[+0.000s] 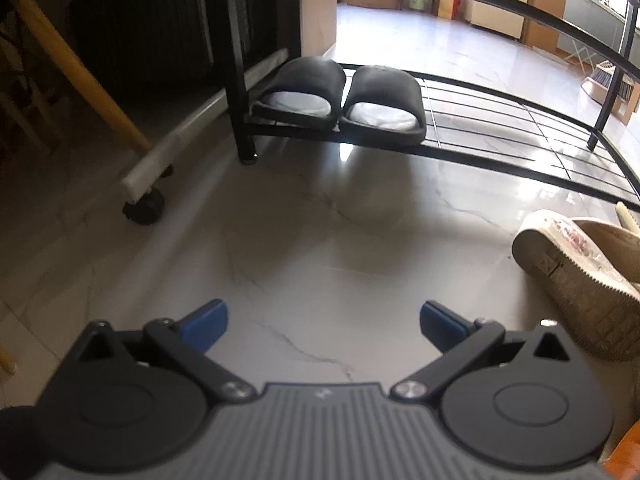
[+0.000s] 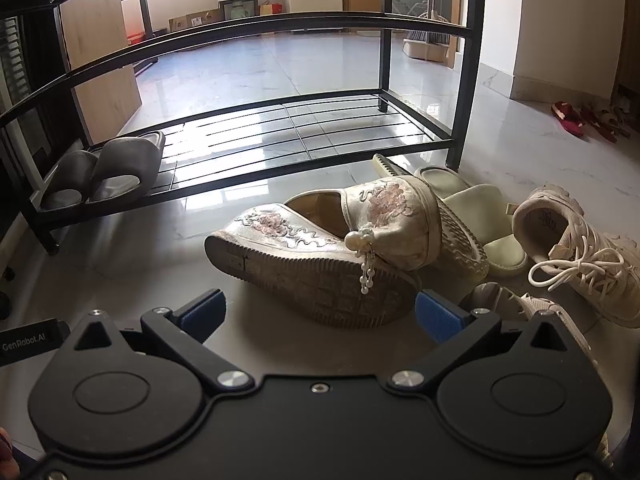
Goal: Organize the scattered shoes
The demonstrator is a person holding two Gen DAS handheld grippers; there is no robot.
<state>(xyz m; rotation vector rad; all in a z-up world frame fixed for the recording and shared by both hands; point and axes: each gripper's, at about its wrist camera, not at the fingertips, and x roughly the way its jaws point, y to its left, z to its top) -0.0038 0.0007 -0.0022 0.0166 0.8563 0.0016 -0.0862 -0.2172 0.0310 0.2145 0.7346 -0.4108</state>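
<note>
A pair of dark grey slippers (image 1: 340, 98) sits side by side at the left end of the black shoe rack's lower shelf (image 1: 500, 136); they also show in the right wrist view (image 2: 104, 174). My left gripper (image 1: 324, 326) is open and empty above bare floor. My right gripper (image 2: 320, 316) is open and empty, just in front of an embroidered beige shoe (image 2: 304, 264) lying on its side on the floor. A second embroidered shoe (image 2: 396, 216) leans on it. The first shoe's sole shows at the right of the left wrist view (image 1: 580, 276).
Pale yellow slippers (image 2: 476, 208) and white sneakers (image 2: 580, 256) lie on the floor to the right. Red shoes (image 2: 572, 118) lie far right by the wall. The rack's front leg (image 1: 240, 92) stands left. A wooden pole (image 1: 80, 68) and a white bar with a caster (image 1: 144, 204) are at the left.
</note>
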